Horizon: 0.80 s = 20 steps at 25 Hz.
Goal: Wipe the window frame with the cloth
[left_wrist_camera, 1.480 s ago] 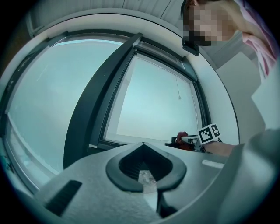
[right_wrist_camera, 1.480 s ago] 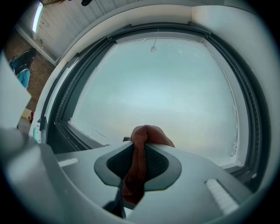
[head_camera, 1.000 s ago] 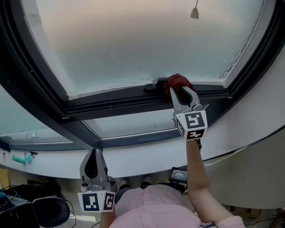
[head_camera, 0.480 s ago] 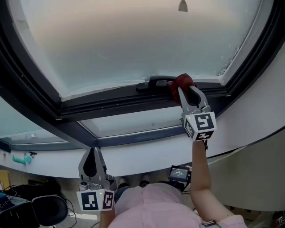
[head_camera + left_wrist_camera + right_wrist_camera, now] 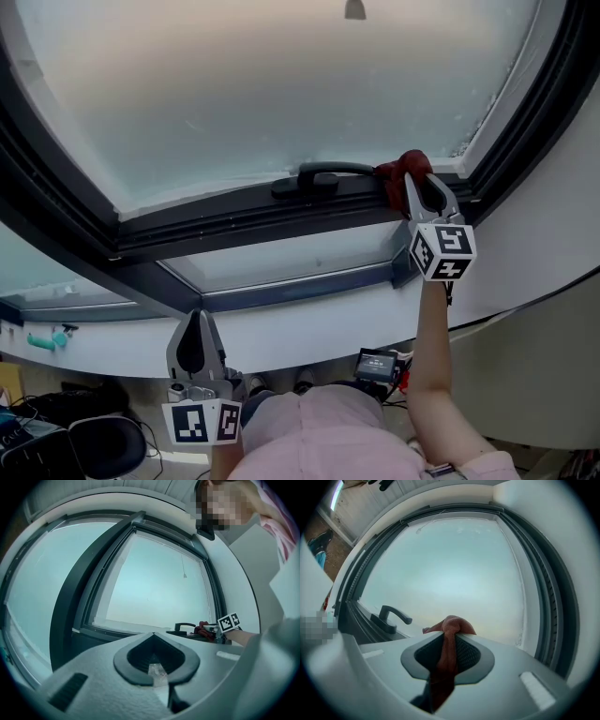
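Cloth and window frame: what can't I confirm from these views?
- Contact: whether the cloth actually presses on the window frame. In the head view the right gripper covers the cloth's underside; in the right gripper view the gripper's own body blocks it.
- Dirt on the frame: too fine to see in any view.
- Hanging pull: cut off by the head view's top edge.

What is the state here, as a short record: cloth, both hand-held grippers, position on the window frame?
cloth: red, pressed against the window frame, lower rail
right hand-held gripper: shut on cloth, near the frame's right corner
left hand-held gripper: shut, empty, held low, away from the window
handle: black, just left of cloth
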Tool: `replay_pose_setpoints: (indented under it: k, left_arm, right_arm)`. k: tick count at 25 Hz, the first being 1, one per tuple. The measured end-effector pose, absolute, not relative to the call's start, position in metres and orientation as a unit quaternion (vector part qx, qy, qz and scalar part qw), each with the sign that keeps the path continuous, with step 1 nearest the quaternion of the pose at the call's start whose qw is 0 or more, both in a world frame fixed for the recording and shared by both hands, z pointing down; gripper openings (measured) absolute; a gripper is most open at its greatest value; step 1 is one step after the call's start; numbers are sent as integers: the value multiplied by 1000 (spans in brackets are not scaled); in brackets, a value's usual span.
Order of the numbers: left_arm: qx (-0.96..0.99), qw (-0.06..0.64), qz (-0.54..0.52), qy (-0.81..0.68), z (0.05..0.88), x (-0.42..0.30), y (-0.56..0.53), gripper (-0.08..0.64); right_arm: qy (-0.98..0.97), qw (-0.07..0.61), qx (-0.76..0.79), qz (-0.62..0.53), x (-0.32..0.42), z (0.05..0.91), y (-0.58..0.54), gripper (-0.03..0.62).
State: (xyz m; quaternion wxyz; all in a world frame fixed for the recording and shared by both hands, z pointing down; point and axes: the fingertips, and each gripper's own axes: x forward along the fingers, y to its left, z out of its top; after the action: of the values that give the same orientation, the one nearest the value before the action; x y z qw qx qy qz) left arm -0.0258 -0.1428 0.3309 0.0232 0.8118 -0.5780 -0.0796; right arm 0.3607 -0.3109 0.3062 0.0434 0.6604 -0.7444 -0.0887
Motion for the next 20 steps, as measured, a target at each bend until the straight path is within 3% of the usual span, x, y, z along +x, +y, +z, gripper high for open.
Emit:
replay_pose_setpoints:
  k: [14, 20]
  left_arm:
    - [812, 23, -72, -578, 332, -10, -146, -5]
    - [812, 23, -72, -579, 333, -10, -149, -5]
  right_arm:
    - [-656, 64, 750, -64, 505, 310, -311, 69]
    - [-647, 74, 756, -67, 519, 311, -311, 69]
